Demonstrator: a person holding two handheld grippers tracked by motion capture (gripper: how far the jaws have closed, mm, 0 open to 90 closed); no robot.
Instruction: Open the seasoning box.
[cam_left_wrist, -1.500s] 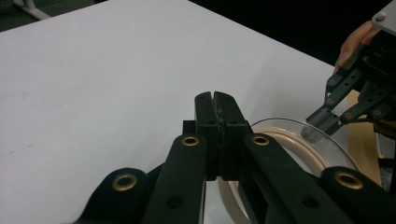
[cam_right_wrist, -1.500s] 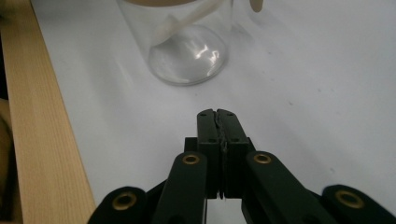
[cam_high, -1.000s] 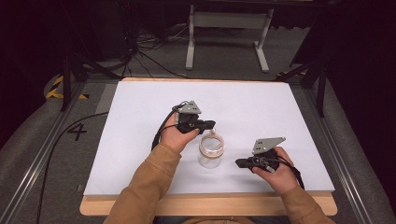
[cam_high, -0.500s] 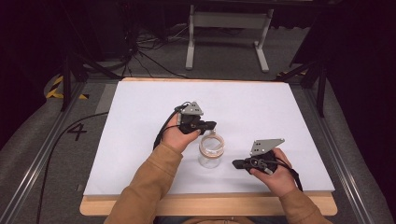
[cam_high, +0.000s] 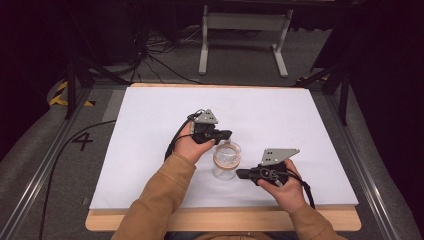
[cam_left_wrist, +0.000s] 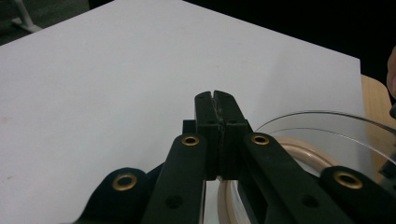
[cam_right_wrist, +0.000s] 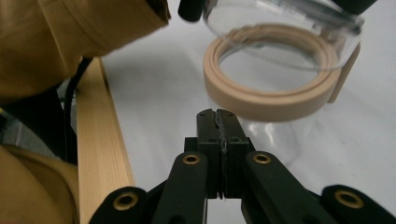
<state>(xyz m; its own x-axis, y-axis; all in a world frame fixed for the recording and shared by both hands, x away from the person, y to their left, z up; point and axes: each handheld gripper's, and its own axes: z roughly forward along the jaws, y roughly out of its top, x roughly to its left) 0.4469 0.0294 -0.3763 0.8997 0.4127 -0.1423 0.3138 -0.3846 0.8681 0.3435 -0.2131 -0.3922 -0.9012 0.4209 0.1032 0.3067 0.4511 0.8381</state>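
Left tool (cam_high: 225, 134) and right tool (cam_high: 242, 173): both fully closed, holding nothing. Clear jar (cam_high: 227, 161) stands between them on worktop (cam_high: 150, 130).

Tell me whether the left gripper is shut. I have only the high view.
Observer: Shut. In the left gripper view, the left gripper has its jaws pressed together with nothing between them.
Operator: Report the right gripper.
Observer: The right gripper is shut too, and empty. It points at the jar just below the ring.
Operator: Describe the jar's top.
Observer: A clear lid sits over the tan ring. I cannot tell whether it is sealed.
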